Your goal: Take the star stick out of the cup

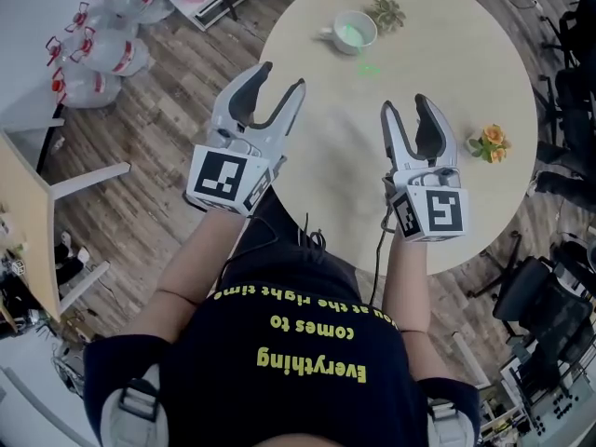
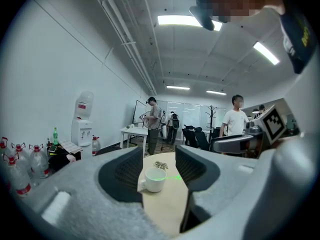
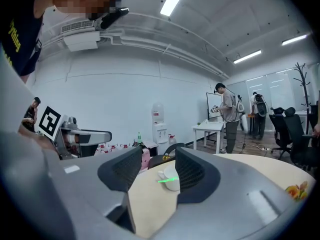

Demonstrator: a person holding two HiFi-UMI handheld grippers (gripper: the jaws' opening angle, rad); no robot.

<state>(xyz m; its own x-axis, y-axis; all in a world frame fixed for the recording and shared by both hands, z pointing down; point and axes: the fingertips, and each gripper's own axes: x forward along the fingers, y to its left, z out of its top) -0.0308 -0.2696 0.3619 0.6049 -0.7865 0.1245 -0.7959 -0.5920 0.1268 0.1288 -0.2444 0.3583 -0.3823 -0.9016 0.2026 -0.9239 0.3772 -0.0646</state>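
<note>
On the floor at far left, we spot a cluster of water bottles (image 1: 93,49), and beside them stands the round table (image 1: 447,54). Moving in, our left gripper (image 1: 282,77) hovers at the table's near left edge, jaws spread apart and nothing between them (its own view shows only bare tabletop, with the cup far beyond). Up at the far side sits the white cup (image 1: 355,31), and the green star stick (image 1: 351,34) is in it, well apart from both grippers. A small plant (image 1: 385,12) sits just beside the cup. Further right, our right gripper (image 1: 405,103) hangs over the table, jaws likewise released and empty. Near the right rim rests an orange flower (image 1: 491,142).
</note>
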